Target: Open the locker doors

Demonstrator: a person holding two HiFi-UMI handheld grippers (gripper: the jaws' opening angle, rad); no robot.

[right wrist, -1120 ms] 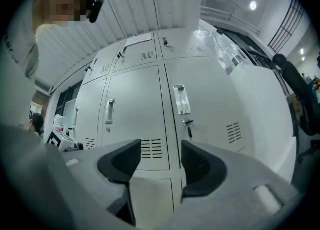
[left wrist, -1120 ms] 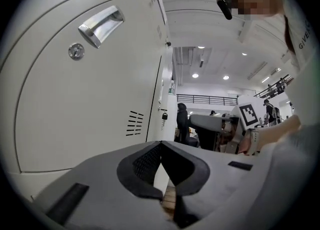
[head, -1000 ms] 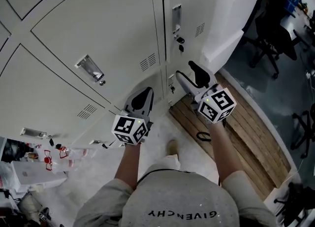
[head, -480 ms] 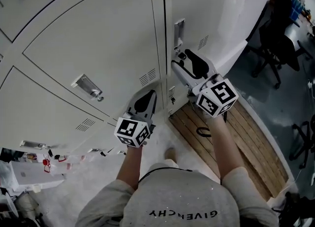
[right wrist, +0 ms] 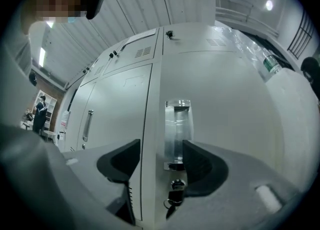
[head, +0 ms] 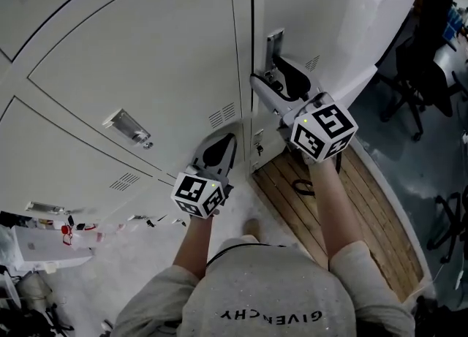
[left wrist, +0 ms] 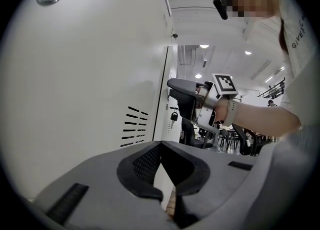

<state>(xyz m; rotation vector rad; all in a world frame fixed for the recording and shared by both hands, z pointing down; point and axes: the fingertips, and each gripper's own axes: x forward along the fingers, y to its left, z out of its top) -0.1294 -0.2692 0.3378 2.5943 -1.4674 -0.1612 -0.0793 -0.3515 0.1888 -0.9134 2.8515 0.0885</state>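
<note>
Jaws on my right gripper (head: 269, 74) are standing wide apart, and they have just been opening a little more. They are not squeezing anything. Looking along them in the right gripper view, I am seeing the shiny handle (right wrist: 177, 126) of the locker door (right wrist: 225, 99) sitting in the gap between the two black pads. The lock (right wrist: 176, 183) and its hanging keys (right wrist: 171, 201) are just under it. The pads are not pressing on the handle, and I cannot tell if they are touching it. In the head view the gripper is pointing at that handle, on the door to the right of the seam. That door is looking flat and closed.

Jaws on my left gripper (head: 224, 142) are pinched together at the tips with nothing in them. It is hanging low, near the left locker door (head: 146, 58), and the left handle (head: 130, 128) is well apart from it.

I think I am doing the lining-up step for the right door, and no door is looking open yet. Next I am going to need to push the jaws in around the handle. Then I am going to close them snugly on it and pull back toward me so the door swings out. I am thinking the keys could get caught, so the pads should be grabbing the handle and not bare door.
</note>
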